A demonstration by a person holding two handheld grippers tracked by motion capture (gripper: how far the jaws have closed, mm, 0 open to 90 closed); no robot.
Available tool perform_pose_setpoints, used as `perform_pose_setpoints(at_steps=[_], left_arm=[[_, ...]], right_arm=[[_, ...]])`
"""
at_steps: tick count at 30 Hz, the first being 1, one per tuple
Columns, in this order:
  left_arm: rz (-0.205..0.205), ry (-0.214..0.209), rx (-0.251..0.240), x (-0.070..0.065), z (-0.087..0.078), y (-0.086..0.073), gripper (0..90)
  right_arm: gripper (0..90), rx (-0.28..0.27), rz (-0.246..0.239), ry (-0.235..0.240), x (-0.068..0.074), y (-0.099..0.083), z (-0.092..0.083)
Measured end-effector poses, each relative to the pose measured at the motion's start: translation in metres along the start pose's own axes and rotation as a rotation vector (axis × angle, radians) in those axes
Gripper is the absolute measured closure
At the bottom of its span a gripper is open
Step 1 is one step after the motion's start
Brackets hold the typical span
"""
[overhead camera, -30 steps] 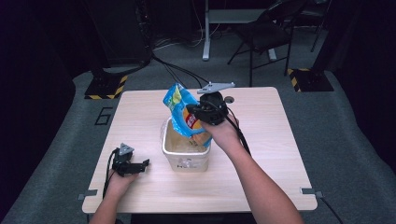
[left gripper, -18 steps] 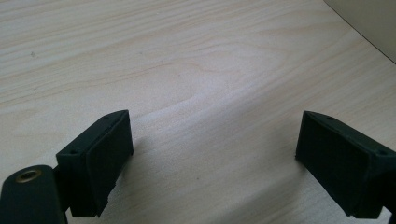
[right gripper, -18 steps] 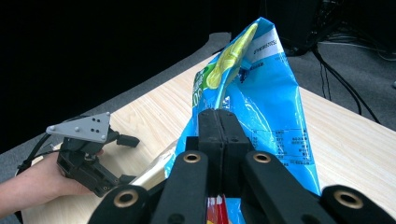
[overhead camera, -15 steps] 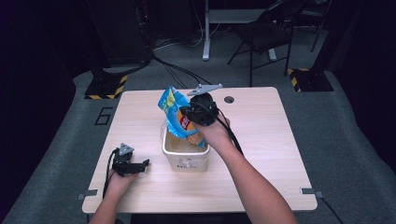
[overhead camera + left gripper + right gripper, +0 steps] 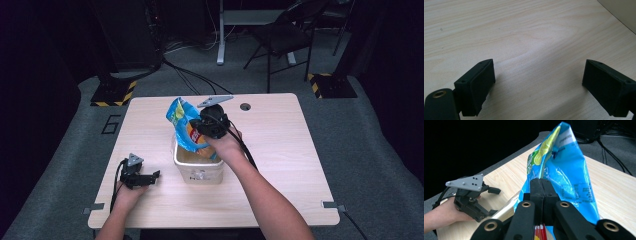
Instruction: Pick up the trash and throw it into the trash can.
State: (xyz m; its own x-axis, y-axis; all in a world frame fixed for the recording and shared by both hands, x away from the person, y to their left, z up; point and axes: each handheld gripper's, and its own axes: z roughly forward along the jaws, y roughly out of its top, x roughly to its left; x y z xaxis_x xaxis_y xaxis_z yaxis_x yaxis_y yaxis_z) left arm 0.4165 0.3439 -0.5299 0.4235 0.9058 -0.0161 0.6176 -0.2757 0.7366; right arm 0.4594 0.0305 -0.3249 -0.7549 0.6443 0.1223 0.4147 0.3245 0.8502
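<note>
1. Table (image 5: 280, 150): light wood top; it carries the bin near its centre and the left gripper toward the near left corner.
2. Bin (image 5: 197, 172): pale open-topped container, directly below the right hand. Its opening faces up.
3. Chip bag (image 5: 181, 125): blue, with a yellow patch near its top; it hangs over the bin with its lower end at or just inside the rim. The long axis runs from the bin upward, tilted toward the far left of the table. In the right gripper view the bag (image 5: 564, 170) extends away along the jaw line.
4. Right gripper (image 5: 202, 131): jaws clamped flat on the bag's lower part, above the bin. It is the hand placed for lowering the bag, which probably requires a descent along that axis.
5. Left gripper (image 5: 150, 176): resting on the table left of the bin, well apart from the bag; jaws spread wide, nothing between them.
</note>
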Motion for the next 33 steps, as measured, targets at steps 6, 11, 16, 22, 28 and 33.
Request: perform_pose_setpoints(at_steps=[6, 11, 16, 22, 28, 33], left_arm=[[0.002, 0.0, 0.0, 0.0, 0.0, 0.0, 10.6], [0.003, 0.0, 0.0, 0.0, 0.0, 0.0, 10.7], [-0.003, 0.001, -0.001, 0.0, 0.0, 0.0, 10.6], [0.002, 0.0, 0.0, 0.0, 0.0, 0.0, 10.7], [0.002, 0.0, 0.001, 0.0, 0.0, 0.0, 10.6], [0.001, 0.001, 0.002, 0.0, 0.0, 0.0, 10.7]], right_arm=[[83.2, 0.013, -0.007, -0.002, 0.001, -0.005, 0.003], [70.2, 0.014, -0.011, -0.023, 0.0, -0.007, 0.0], [64.4, 0.012, -0.024, -0.051, -0.007, -0.016, -0.01], [61.4, 0.019, -0.036, -0.071, -0.013, -0.027, -0.021], [57.8, 0.012, -0.029, -0.08, -0.018, -0.037, -0.03], [56.4, 0.008, -0.037, -0.089, -0.019, -0.043, -0.036]])
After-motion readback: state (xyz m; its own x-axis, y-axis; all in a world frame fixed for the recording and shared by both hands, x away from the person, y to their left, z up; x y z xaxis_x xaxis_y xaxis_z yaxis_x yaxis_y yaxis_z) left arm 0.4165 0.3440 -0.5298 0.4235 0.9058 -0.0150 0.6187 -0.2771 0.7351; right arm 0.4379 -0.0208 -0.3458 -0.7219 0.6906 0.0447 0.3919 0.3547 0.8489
